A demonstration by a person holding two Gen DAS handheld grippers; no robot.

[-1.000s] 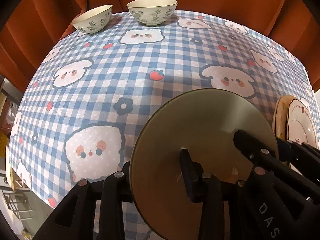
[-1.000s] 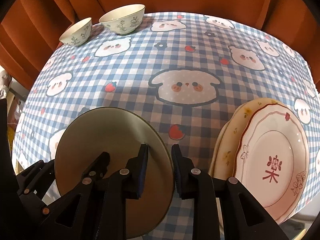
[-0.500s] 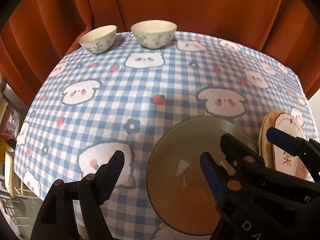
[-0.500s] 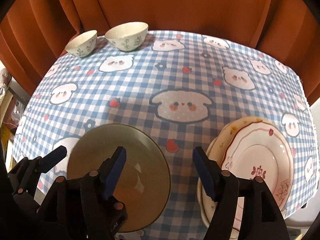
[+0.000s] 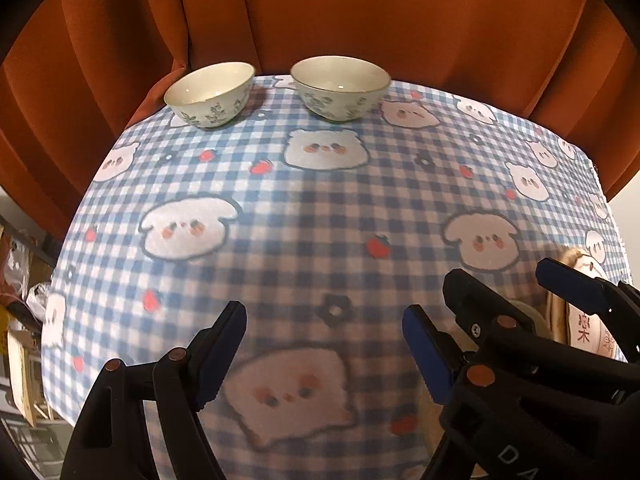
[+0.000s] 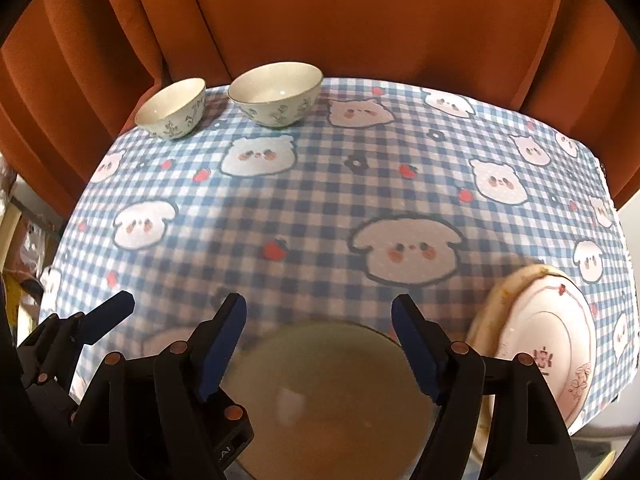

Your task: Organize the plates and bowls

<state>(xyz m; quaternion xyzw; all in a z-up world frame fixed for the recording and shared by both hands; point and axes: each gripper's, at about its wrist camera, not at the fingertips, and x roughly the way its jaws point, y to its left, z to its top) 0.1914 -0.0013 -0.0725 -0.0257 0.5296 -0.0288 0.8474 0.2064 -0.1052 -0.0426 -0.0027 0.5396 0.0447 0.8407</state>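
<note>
A: What is laid out, from the biggest thing down?

B: A bench [image 6: 320, 208] draped in a blue checked cloth is backed by a rust curtain [image 6: 360, 16]. A stack of patterned plates [image 6: 552, 340] is seen at the near right edge, and a plain olive plate [image 6: 332, 392] lies flat just beside it, at the near edge. Two floral bowls, a wider bowl [image 6: 276, 94] and a smaller bowl [image 6: 172, 108], are set side by side at the far left, well apart from the plates.

A: And the fingers?

B: Both pairs have just been opening. The right gripper [image 6: 320, 344] is spread wide above the olive plate with nothing pressed between the fingers; the left gripper [image 5: 324, 356] is equally spread over bare cloth, with nothing between its fingers.

A: How might the crockery be expected to handle?

B: It is judged to be glazed ceramic: stiff, fairly heavy, slippery and easily chipped. A plate would best be pinched at its rim, from opposite sides if two grippers are used. A bowl could be taken by its wall, one finger inside and one outside, and should be lowered gently when nested.
</note>
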